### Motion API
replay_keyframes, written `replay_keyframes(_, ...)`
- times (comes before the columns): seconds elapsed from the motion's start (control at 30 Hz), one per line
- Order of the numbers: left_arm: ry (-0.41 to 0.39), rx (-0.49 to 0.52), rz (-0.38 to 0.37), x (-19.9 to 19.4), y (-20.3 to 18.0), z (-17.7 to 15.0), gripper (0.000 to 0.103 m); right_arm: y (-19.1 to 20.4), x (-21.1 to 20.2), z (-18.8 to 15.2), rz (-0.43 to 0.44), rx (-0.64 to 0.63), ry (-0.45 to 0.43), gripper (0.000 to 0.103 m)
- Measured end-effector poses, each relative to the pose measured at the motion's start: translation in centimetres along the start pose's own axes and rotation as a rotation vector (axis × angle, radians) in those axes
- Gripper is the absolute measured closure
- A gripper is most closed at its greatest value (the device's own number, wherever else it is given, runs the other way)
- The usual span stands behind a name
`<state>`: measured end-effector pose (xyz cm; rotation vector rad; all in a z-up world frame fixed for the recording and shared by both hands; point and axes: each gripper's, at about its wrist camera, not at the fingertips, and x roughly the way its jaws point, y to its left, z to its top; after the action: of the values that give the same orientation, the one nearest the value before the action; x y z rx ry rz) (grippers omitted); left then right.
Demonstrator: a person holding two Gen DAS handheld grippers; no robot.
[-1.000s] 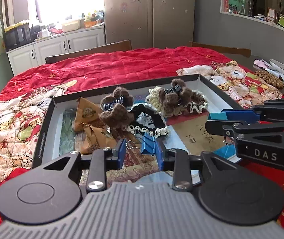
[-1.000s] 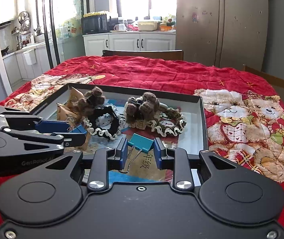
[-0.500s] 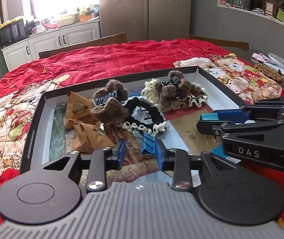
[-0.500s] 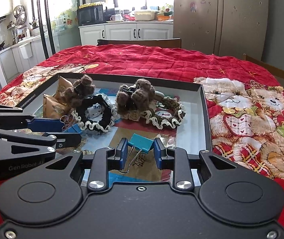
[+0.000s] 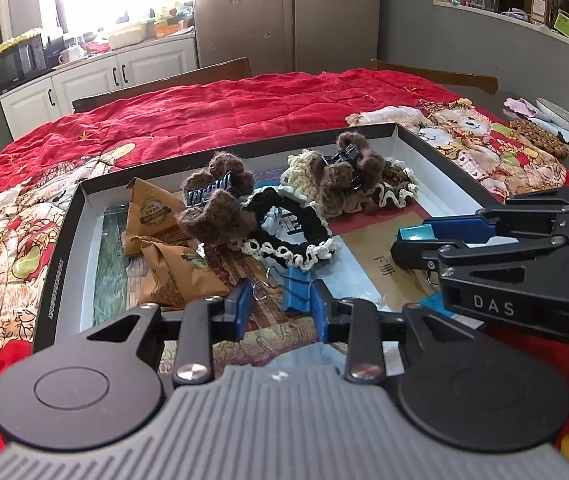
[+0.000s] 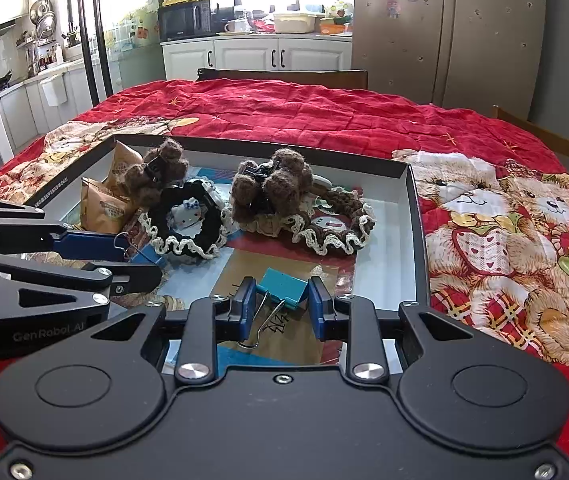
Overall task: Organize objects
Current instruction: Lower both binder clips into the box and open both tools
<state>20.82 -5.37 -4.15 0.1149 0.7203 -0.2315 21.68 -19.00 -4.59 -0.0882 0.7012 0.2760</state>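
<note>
A shallow black-rimmed tray (image 5: 60,256) lies on the red quilt. My left gripper (image 5: 280,308) hovers over its near left part with a blue binder clip (image 5: 298,294) between the pads. The jaws are opening; the clip's body still rests on the right pad and its wire handle touches the left one. My right gripper (image 6: 280,306) is shut on a teal binder clip (image 6: 282,288) over the tray's (image 6: 416,220) near middle. Each gripper shows in the other's view: the right gripper (image 5: 408,240) from the right, the left gripper (image 6: 140,260) from the left.
The tray holds two brown fuzzy hair claws (image 5: 216,208), a black scrunchie (image 5: 292,236), a brown-and-cream scrunchie (image 6: 332,232) and brown snack packets (image 5: 172,264). Wooden chair backs (image 6: 284,78) stand beyond the table. A plate and snacks (image 5: 540,136) lie at the far right.
My right gripper has edged a little forward and down over the tray, still gripping the teal clip. The left gripper has stayed put and its jaws have widened slightly.
</note>
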Motion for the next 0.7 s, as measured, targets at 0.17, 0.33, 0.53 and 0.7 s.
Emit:
replay_keyframes(0.17, -0.001, 0.012, -0.001, -0.2, -0.2, 0.0, 0.061, -0.3, -0.1, -0.1, 0.005, 0.019, -0.001, 0.076)
replay_keyframes(0.33, -0.016, 0.019, 0.005, -0.7, -0.3, 0.0, 0.050, -0.6, -0.3, 0.0, 0.003, 0.032, -0.012, 0.073)
replay_keyframes(0.53, -0.043, 0.031, 0.019, -1.9, -0.4, 0.1, 0.042, -1.0, -1.1, 0.2, 0.011, 0.053, -0.030, 0.067)
replay_keyframes(0.7, -0.059, 0.024, 0.035, -3.0, -0.1, 0.2, 0.038, -0.9, -2.7, 0.4, 0.013, 0.056, -0.059, 0.065)
